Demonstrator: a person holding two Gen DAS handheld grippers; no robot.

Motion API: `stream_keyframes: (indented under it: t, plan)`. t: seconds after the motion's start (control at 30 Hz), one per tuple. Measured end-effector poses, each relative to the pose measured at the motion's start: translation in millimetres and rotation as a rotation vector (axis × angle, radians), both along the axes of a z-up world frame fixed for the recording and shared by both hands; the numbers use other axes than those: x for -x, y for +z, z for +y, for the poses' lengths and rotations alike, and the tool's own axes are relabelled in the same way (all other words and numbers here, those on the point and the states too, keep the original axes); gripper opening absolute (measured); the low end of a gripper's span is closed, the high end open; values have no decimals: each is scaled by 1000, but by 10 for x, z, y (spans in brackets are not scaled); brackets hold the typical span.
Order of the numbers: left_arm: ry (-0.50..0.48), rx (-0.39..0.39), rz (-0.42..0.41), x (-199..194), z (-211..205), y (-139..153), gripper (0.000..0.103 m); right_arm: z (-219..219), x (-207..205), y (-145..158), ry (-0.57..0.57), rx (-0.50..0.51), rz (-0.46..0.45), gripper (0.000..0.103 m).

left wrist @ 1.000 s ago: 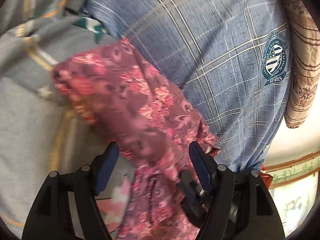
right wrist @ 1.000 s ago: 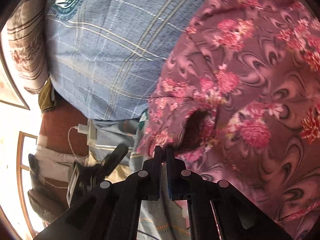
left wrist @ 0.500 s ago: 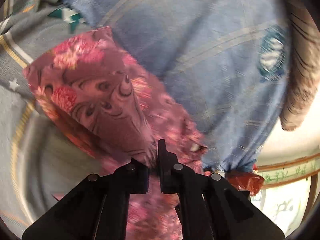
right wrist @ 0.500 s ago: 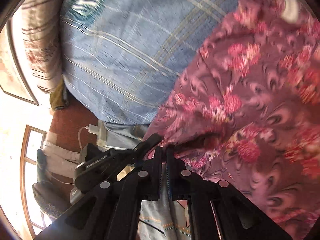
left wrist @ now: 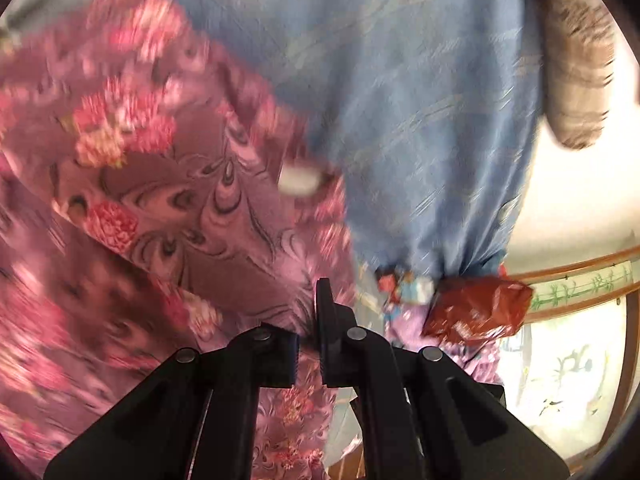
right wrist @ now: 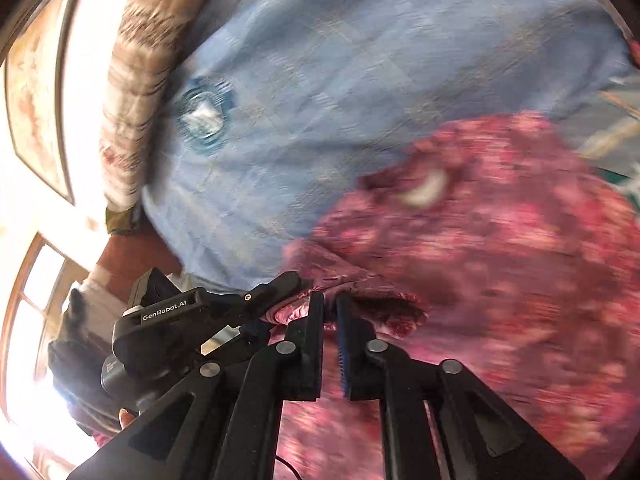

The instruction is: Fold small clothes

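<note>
Left hand-held gripper (left wrist: 310, 320): black, two-fingered; jaws drawn almost together, a fold of the maroon floral-print garment (left wrist: 168, 200) pinched between the pads. The cloth rises from the grip and fans out to the left and upward, filling the left half of the left wrist view; heavy blur over most of it. A small white patch, perhaps a label, sits on the cloth near its upper right edge; too blurred to identify.

Right hand-held gripper (right wrist: 330, 312): black, with blue ribbed pads (right wrist: 345, 344); jaws nearly together and just parting, a narrow gap showing lower down between the fingers. The hem of the same garment (right wrist: 500, 260) lies between the fingertips, pads still in contact with it as far as can be seen. The cloth spreads to the right and downward. The left hand-held gripper (right wrist: 280, 284) appears just to the left in this view, its tips on the same hem.

Large blue cushion with pale check lines and a round teal badge (right wrist: 340, 80): behind and above the garment, on the bed.

Beige and brown striped pillow (right wrist: 136, 92): against the blue cushion's far side.

Crumpled red plastic packet (left wrist: 476, 312): below the cushion's gathered corner, at the bed's edge.
</note>
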State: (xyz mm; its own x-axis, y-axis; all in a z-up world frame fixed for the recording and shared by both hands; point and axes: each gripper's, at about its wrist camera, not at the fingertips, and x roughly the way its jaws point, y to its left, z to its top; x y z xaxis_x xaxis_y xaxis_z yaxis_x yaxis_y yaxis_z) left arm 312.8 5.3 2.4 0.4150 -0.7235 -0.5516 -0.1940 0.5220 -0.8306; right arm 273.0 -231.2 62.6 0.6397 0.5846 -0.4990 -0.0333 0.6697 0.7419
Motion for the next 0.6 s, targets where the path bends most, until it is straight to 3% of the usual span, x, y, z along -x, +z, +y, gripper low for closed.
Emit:
stream_keyframes:
  t: [0.13,0.27,0.3,0.37,0.43,0.47,0.6]
  plan:
    - [-46,-31,47,84,-235,-232,5,-393,195,-287,-66,-10,67,8]
    - [-50,-8,24,135,-128,-208,7,-613,352,-498,-109,-107,115,9]
    - [-58,-3,17,147,-75,-199,8,-627,364,-535,-113,-136,125,12]
    - [-78,7,6,163,16,-185,22,-604,375,-646,-101,-226,156,27]
    - [-81,-7,-10,188,144,-173,37,-523,358,-744,-86,-312,192,50]
    - [-79,-12,-18,189,185,-169,43,-452,349,-799,-76,-355,214,53]
    - [-68,22,-28,207,473,-203,44,-168,212,-953,-80,-376,278,55]
